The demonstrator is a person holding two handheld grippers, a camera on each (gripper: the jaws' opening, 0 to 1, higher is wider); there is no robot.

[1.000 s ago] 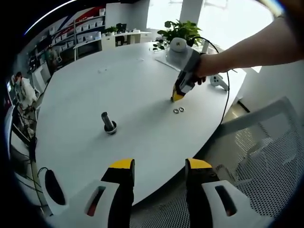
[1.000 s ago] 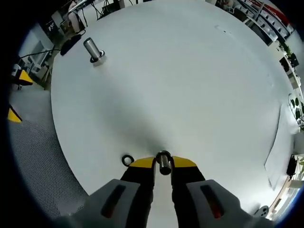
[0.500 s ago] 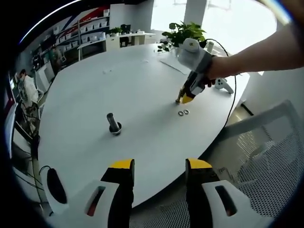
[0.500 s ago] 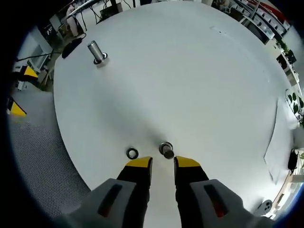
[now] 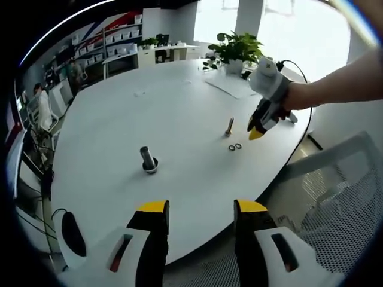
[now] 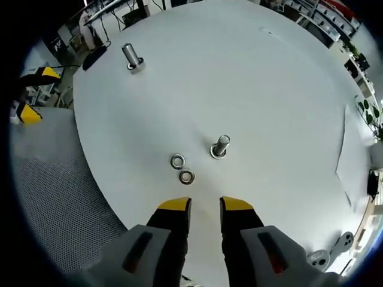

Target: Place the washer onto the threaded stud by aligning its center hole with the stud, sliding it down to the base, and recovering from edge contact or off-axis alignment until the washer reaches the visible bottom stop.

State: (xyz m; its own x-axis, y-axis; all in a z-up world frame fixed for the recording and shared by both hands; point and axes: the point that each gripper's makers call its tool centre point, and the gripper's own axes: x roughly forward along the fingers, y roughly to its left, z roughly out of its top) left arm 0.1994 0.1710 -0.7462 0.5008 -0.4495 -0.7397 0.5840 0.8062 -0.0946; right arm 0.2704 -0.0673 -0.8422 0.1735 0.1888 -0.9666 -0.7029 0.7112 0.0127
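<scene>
**Two washers and two studs on the round table; both grippers held clear**

The white table (image 6: 269,89) carries two upright threaded studs and two loose washers; no container holds any of them. In the right gripper view, the near stud (image 6: 220,146) stands on its base just beyond the right gripper (image 6: 205,204), whose jaws are apart with nothing between them. Two washers (image 6: 182,169) lie flat and side by side just left of this stud, apart from it. A second stud (image 6: 131,56) stands far off near the table's left edge.

In the left gripper view, the left gripper (image 5: 200,207) hangs over the near table edge, jaws apart and empty. A flat dark object (image 5: 70,233) lies at the near left rim.

Compared with one second ago, the right gripper has released the near stud and drawn back from it.
</scene>
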